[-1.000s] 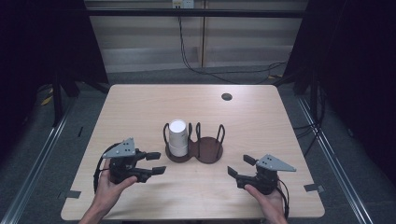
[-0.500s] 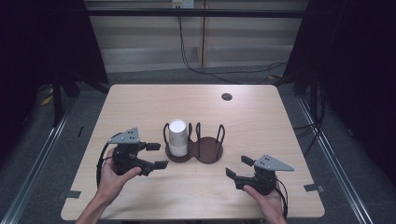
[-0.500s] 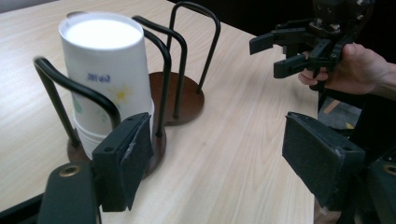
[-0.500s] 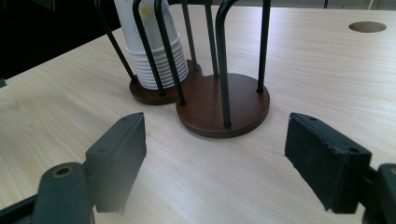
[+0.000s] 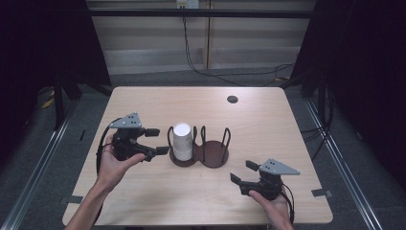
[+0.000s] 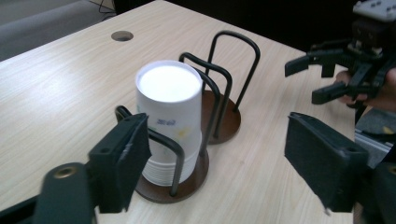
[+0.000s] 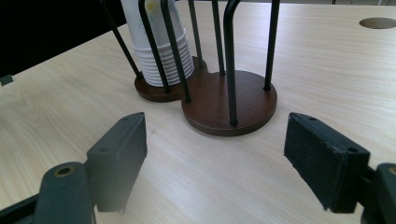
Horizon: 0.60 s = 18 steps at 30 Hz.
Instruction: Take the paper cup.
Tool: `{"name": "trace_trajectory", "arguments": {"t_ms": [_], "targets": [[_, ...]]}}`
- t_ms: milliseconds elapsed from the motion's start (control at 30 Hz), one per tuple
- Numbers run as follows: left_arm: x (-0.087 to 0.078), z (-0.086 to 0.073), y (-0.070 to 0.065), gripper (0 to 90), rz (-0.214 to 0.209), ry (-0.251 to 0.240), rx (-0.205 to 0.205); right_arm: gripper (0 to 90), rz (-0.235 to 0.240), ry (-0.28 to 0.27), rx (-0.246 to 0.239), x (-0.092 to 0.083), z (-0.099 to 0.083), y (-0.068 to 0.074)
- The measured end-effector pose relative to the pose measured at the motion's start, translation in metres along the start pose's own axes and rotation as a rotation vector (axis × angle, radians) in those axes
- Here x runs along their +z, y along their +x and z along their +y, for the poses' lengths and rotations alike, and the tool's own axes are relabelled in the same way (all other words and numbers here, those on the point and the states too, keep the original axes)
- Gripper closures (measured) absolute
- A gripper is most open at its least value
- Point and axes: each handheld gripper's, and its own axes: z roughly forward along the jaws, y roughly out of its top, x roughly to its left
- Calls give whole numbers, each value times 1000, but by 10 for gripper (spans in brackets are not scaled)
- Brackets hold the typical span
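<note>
A stack of upside-down white paper cups [image 5: 182, 142] stands in the left bay of a black wire holder [image 5: 214, 152] with two round brown bases; the right bay is empty. My left gripper [image 5: 158, 141] hovers just left of the stack, pointing at it. Its jaws have just been opening and stand open with nothing between them. In the left gripper view the cup stack [image 6: 169, 119] sits just beyond the left gripper [image 6: 217, 156]. My right gripper [image 5: 243, 171] rests near the table's front right, open and empty, aimed at the holder [image 7: 229, 105] and the cup stack [image 7: 161, 51].
The wooden table [image 5: 268, 124] has a small round hole [image 5: 232, 99] at the far right. The right gripper [image 6: 322, 77] shows in the left gripper view beyond the holder. Dark floor and cables lie behind the table.
The left gripper has lifted and moved away from the table's near edge, closer to the cup stack, and its jaws stand wider apart. The right gripper has kept still.
</note>
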Motion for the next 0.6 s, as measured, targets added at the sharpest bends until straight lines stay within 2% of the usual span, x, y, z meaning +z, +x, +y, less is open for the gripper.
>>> {"name": "trace_trajectory", "arguments": {"t_ms": [133,333,467,600], "targets": [[0,7,5,226,12,38,14,207,3,-2,-1,0,0,0],[11,17,8,228,14,102,52,206,9,2,-2,-1,0,0],[18,23,8,228,25,114,61,213,3,-7,-5,-1,0,1],[26,30,7,231,45,146,81,210,8,3,1,-1,0,0]]}}
